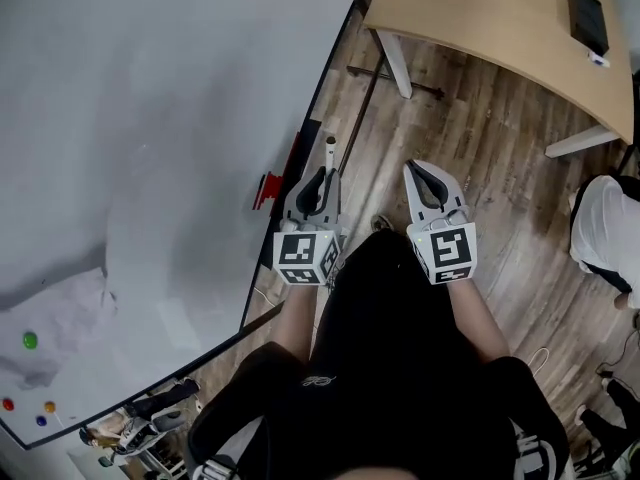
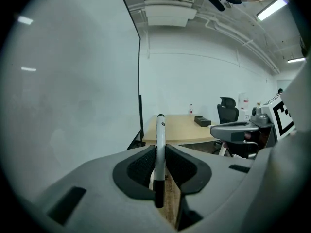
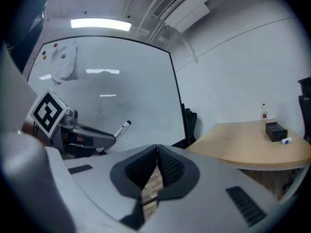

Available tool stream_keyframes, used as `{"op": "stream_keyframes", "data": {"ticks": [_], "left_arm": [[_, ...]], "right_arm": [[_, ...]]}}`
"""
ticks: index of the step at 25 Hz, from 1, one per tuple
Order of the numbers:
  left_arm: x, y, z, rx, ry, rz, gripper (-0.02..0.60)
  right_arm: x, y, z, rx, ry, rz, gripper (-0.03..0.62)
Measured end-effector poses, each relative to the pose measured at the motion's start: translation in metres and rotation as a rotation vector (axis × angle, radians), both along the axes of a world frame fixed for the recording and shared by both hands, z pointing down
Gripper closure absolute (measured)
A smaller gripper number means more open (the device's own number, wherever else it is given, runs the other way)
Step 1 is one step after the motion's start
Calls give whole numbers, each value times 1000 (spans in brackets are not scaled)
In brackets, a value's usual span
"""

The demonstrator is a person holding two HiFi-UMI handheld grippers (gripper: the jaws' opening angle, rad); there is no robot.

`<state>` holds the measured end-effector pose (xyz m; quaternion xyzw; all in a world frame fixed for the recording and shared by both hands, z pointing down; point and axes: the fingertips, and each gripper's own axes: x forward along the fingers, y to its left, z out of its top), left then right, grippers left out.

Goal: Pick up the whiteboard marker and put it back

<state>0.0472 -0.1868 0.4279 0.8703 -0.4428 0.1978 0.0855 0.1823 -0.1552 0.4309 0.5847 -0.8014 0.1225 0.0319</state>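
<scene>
Office meeting room. Big wall whiteboard (image 1: 150, 118) with coloured magnets (image 1: 30, 340) in one corner. A pale wood conference table (image 1: 480, 18) stands just past the board's far end, with a black office chair (image 2: 227, 111) beyond it. Wood-plank floor (image 1: 500, 168) below the board. Ceiling air-con unit (image 2: 167, 11) and strip lights (image 2: 272, 8) above it, plain white walls.
</scene>
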Motion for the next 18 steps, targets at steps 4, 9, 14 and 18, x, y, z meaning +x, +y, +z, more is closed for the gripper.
{"op": "stream_keyframes", "data": {"ticks": [4,9,14,18], "left_arm": [[-9,-20,25,-65,-70,-29,514],[-27,-51,60,-167,-113,-64,513],[-48,-84,83,-177,-246,-85,514],[-69,-103,105,-210,-337,-107,513]], "right_arm": [[-7,-29,9,-21,1,-45,591],[-19,-65,21,-56,40,-93,592],[-34,-100,31,-84,68,-131,591],[-52,-124,39,-104,59,-163,591]]}}
